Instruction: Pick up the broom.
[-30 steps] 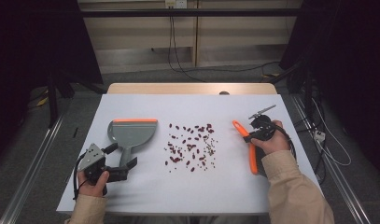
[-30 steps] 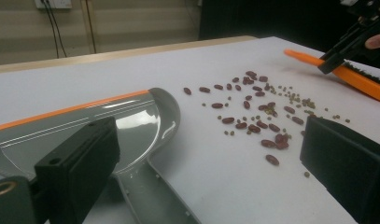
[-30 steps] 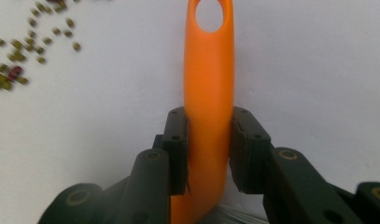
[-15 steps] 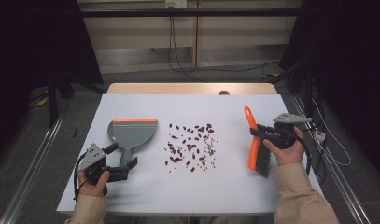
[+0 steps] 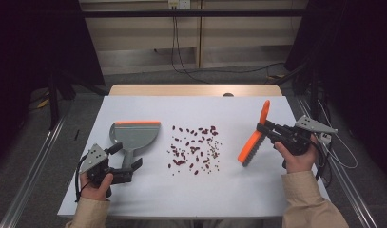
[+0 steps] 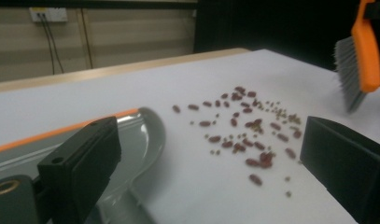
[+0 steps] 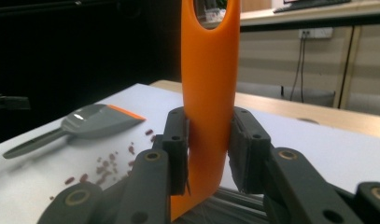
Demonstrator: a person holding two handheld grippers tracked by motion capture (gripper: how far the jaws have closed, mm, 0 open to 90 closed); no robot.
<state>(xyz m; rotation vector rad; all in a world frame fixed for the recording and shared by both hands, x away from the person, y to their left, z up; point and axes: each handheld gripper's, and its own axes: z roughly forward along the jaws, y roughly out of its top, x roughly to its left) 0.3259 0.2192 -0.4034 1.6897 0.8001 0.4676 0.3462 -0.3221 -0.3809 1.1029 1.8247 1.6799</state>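
A grey dustpan (image 5: 134, 134) with an orange lip lies left of a scatter of small red-brown beans (image 5: 194, 149) on the white table (image 5: 257, 199). My left gripper (image 5: 127, 156) stands open, its jaws either side of the dustpan's handle. In the left gripper view the dustpan (image 6: 131, 135) lies beside my left jaw, with the beans (image 6: 248, 130) ahead of the left gripper (image 6: 211, 172). My right gripper (image 5: 264, 131) is shut on the handle of an orange brush (image 5: 253, 140), held tilted right of the beans, bristles down. In the right gripper view the right gripper (image 7: 208, 140) clamps the upright brush handle (image 7: 211, 70).
A wooden strip (image 5: 196, 90) runs along the table's far edge. Cables (image 5: 181, 61) trail over the floor beyond it, and metal rails (image 5: 34, 166) flank both sides. The brush's grey bristles (image 6: 348, 70) hang above the table at the right of the left gripper view.
My right gripper has carried the brush rightward and up, then tilted it so the bristle end points down toward the beans. The left gripper has stayed at the dustpan handle.
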